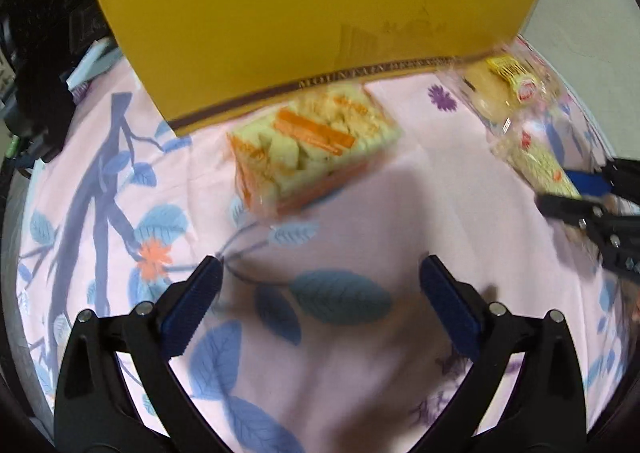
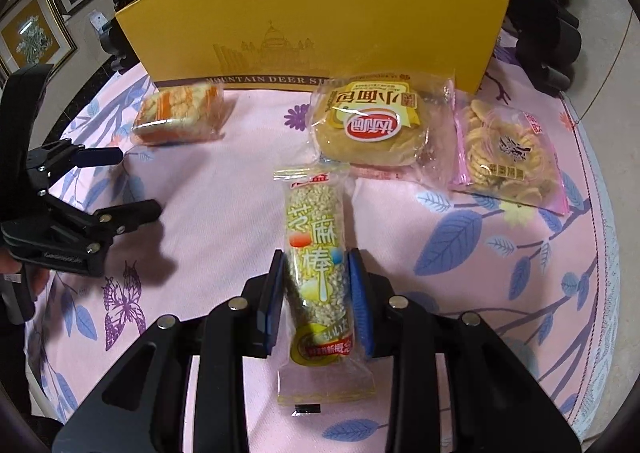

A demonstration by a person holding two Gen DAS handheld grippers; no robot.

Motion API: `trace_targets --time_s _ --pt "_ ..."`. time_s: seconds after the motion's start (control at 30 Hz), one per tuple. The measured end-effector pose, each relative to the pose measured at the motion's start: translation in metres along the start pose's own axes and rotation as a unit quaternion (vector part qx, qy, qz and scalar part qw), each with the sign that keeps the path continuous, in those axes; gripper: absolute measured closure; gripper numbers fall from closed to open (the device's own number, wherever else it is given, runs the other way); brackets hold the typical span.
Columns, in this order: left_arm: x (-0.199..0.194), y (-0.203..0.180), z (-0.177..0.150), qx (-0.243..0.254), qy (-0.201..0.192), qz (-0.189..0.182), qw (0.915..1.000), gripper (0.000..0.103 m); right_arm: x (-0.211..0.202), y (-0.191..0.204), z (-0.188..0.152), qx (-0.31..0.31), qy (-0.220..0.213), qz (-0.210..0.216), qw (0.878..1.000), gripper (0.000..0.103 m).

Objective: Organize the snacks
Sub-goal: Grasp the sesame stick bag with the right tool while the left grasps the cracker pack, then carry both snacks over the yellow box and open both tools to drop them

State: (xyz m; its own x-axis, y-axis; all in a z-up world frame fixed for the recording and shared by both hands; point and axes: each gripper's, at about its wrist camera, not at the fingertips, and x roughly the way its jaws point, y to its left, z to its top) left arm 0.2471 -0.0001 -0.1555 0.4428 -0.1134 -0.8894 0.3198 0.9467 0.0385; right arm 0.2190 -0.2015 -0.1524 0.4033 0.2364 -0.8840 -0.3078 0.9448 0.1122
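Sesame stick (image 2: 318,273) in clear wrapper

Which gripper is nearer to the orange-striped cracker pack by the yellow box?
Left. The left gripper hangs open just short of the orange-striped cracker pack, facing it. The right gripper is off to its right, jaws shut on the sesame rice bar.

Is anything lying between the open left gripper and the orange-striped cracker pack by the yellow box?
Nothing visible does. From the left gripper, only bare floral cloth stretches to the cracker pack. The right gripper, shut on the sesame stick pack, sits off to the side.
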Motion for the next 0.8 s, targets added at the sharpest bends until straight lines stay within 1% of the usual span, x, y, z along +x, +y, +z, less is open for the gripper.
trace_targets --time_s 0.03,0.07,0.1,0.13,0.17,0.2,0.23,0.3,0.33,0.4,0.43,0.5,0.53,0.57,0.6,0.63,0.67,0.73,0.8 --pt "-0.001 -0.004 0.005 0.011 -0.006 0.015 0.9998 0.003 0.0 0.0 0.0 0.0 0.0 0.001 1.0 0.07" --pt "-0.004 -0.009 0.01 0.04 -0.015 0.039 0.9983 0.003 -0.001 -0.002 -0.001 0.0 0.0 0.002 1.0 0.07" --pt "-0.006 -0.013 0.019 0.068 -0.021 0.054 0.996 0.003 -0.002 -0.002 -0.001 0.0 0.0 0.003 1.0 0.07" --pt "-0.009 -0.019 0.024 0.095 -0.025 0.066 0.993 0.003 -0.002 -0.003 -0.002 0.002 0.0 0.006 1.0 0.07" --pt "-0.011 -0.022 0.029 0.124 -0.027 0.069 0.9896 0.003 -0.003 -0.004 -0.002 0.003 0.0 0.008 1.0 0.07" --pt "-0.012 -0.023 0.036 0.15 -0.026 0.06 0.9865 0.003 -0.003 -0.005 -0.002 0.004 0.0 0.01 1.0 0.07" --pt "-0.011 -0.022 0.043 0.165 -0.022 0.053 0.9847 0.003 -0.003 -0.006 -0.002 0.006 -0.001 0.012 1.0 0.07" --pt "-0.001 -0.022 0.056 0.197 0.0 0.048 0.9792 0.003 -0.004 -0.006 -0.002 0.007 -0.001 0.013 1.0 0.07" --pt "0.004 -0.019 0.059 0.212 0.011 0.04 0.9763 0.003 -0.004 -0.006 -0.002 0.006 -0.001 0.013 1.0 0.07" --pt "0.016 -0.024 0.068 0.225 0.029 0.021 0.9736 0.002 -0.003 -0.007 -0.001 0.006 0.0 0.013 1.0 0.07" --pt "0.016 -0.024 0.071 0.229 0.024 0.009 0.9731 0.003 -0.003 -0.008 -0.001 0.005 0.0 0.014 1.0 0.07" --pt "0.019 -0.022 0.075 0.233 0.027 -0.015 0.972 0.005 -0.003 -0.009 0.0 0.007 0.001 0.017 1.0 0.07" --pt "0.02 -0.021 0.077 0.227 0.029 -0.029 0.973 0.013 -0.003 -0.009 0.0 0.007 0.001 0.017 1.0 0.07" --pt "0.019 -0.018 0.079 0.216 0.029 -0.049 0.9746 0.025 -0.003 -0.008 0.001 0.007 0.001 0.016 1.0 0.07" --pt "0.02 -0.017 0.08 0.212 0.025 -0.061 0.9751 0.033 -0.002 -0.008 0.001 0.006 0.001 0.015 1.0 0.07" --pt "0.018 -0.018 0.08 0.207 0.024 -0.082 0.9745 0.052 -0.002 -0.007 0.002 0.006 0.0 0.013 1.0 0.07" --pt "0.018 -0.008 0.076 0.206 0.024 -0.089 0.9743 0.055 -0.001 -0.006 0.003 0.006 0.001 0.013 1.0 0.07" --pt "0.016 -0.011 0.074 0.208 0.015 -0.078 0.9749 0.055 -0.001 -0.005 0.003 0.005 0.001 0.011 1.0 0.069" --pt "0.014 -0.01 0.067 0.199 0.009 -0.072 0.9774 0.055 -0.001 -0.004 0.003 0.007 0.001 0.011 1.0 0.069"
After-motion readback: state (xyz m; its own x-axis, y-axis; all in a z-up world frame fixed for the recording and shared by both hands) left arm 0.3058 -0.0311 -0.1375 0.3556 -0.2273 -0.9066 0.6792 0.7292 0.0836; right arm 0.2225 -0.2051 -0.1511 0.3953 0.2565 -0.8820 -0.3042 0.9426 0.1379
